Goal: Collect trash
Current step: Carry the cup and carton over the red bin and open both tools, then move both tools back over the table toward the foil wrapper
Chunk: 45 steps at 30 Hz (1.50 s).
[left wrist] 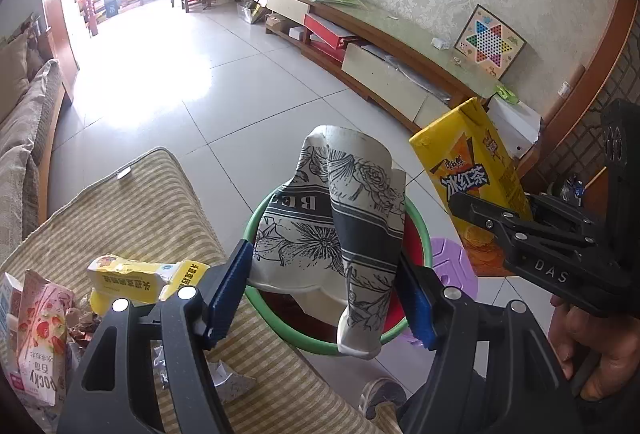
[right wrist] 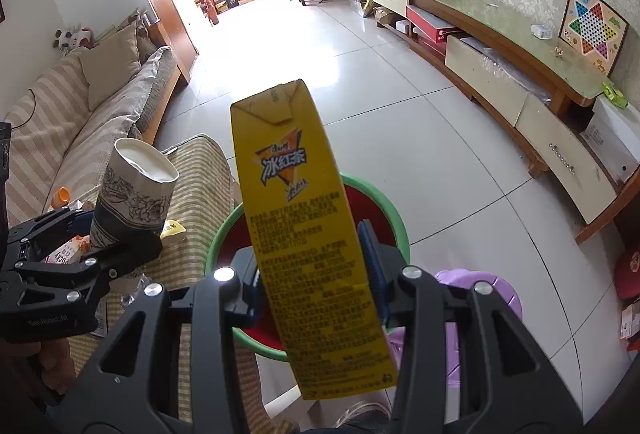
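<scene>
A striped beige cloth covers the desk in a living room with a pale tiled floor. The round green-rimmed red bin beside the desk is mostly hidden. Above it, the left gripper jaws pinch a crushed floral paper cup, rim away. The right gripper jaws pinch a yellow iced-tea carton, long axis upright.

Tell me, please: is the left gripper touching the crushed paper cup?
Touching. In the left wrist view the left gripper has both blue pads pressed against the crushed paper cup, one on each side, with no gap visible.
</scene>
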Tool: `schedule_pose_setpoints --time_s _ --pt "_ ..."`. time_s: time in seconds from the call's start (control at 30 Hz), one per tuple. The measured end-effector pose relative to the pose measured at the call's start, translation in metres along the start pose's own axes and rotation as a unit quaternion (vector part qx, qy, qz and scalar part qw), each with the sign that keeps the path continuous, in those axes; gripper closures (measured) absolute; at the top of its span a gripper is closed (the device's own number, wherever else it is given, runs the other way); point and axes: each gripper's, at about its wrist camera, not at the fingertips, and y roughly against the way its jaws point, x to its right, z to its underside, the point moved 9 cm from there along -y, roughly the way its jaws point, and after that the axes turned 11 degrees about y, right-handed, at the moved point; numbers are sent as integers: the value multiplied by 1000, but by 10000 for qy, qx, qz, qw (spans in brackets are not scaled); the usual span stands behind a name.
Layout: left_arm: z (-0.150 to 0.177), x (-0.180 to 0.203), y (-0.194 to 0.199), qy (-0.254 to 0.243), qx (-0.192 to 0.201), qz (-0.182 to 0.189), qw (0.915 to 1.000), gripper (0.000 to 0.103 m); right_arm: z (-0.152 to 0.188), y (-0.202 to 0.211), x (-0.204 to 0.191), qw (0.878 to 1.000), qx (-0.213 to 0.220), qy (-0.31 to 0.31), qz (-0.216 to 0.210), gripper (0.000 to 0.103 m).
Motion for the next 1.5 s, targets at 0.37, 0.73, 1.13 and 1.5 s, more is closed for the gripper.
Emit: schedule_pose_setpoints --time_s 0.37,0.73,1.13,1.5 --pt "-7 -3 -18 382 -107 416 9983 37 5 -15 2 9998 -168 -44 -19 63" --pt "-28 -3 -20 848 -90 1005 9913 10 -5 -25 1 9997 -232 56 -80 45" --pt "-30 -25 -7 1148 -5 973 9886 8 -5 -16 -7 9997 -104 208 95 5" --pt "-23 -47 32 1232 193 832 9887 8 -11 7 -44 9988 -1 475 67 5"
